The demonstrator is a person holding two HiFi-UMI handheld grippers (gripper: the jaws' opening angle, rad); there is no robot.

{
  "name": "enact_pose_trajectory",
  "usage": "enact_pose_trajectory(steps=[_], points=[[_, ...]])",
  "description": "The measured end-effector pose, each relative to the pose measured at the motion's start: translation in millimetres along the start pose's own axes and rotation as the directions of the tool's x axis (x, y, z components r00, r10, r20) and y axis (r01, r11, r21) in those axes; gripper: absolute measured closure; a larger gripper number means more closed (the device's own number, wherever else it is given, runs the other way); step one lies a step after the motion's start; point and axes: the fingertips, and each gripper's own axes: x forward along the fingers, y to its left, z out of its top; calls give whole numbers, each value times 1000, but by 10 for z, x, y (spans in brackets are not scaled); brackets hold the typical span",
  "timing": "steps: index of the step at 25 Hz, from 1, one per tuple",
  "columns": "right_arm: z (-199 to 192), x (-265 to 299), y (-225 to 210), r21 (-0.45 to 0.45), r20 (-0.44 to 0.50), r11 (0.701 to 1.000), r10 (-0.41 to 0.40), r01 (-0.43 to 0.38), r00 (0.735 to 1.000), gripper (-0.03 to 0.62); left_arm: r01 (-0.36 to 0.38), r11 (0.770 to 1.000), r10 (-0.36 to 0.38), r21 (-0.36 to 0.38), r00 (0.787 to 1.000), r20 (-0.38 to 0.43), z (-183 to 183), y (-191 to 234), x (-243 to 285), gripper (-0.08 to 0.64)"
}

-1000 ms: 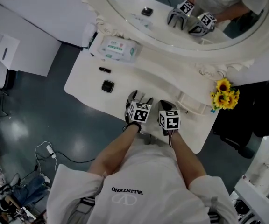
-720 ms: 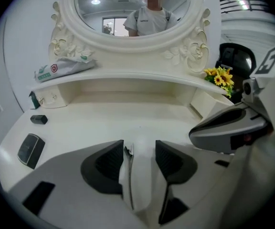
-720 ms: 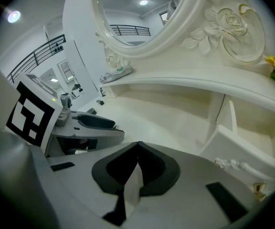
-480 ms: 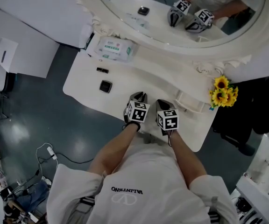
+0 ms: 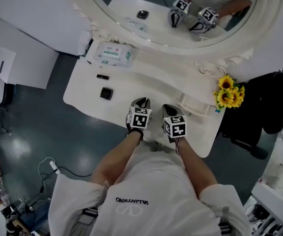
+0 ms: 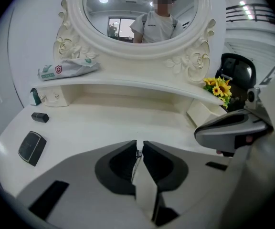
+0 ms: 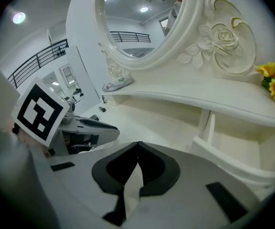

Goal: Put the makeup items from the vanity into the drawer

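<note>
Left claw: the left claw (image 6: pixel 139 144) has just been closing; its jaws now stand almost together with nothing between them, low over the front edge of the surface (image 5: pixel 146 82).
Right claw: the right claw (image 7: pixel 137 144) is closed and empty, just beside the left one.
Makeup items: a flat black compact (image 5: pixel 106 93) and a small black tube (image 5: pixel 102 76), probably a lipstick, lie on the left part of the surface, near each other but apart and well away from both claws.
Drawer: a small white drawer (image 5: pixel 195 104) stands pulled out under the shelf on the right, near the sunflowers (image 5: pixel 227 93).
Other things: a soft pack of wipes (image 5: pixel 113 54) lies on the shelf below the oval mirror (image 5: pixel 146 38).
Handling, compact: likely light, rigid and smooth; being flat on the surface, it is best pinched across its two opposite edges, since the glossy lid may slip.
Handling, tube: likely light, hard and prone to rolling; grip it across the middle of its short width.
Hard to make out: the drawer's inside is not visible in any view, so what it already holds cannot be told.
Unclear: a small greenish thing at the far left end under the shelf is too small to name, and the tube's kind is a guess.
</note>
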Motion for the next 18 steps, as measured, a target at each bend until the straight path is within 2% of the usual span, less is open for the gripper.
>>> enact_pose_trajectory(steps=[6, 18], points=[[59, -181, -78, 6, 36, 999, -32, 32, 999, 580, 59, 998, -59, -3, 997, 41, 211, -376, -133, 512], [41, -632, -322, 81, 119, 991, -119, 110, 986, 580, 166, 981, -174, 101, 981, 83, 481, -1093, -218, 512]])
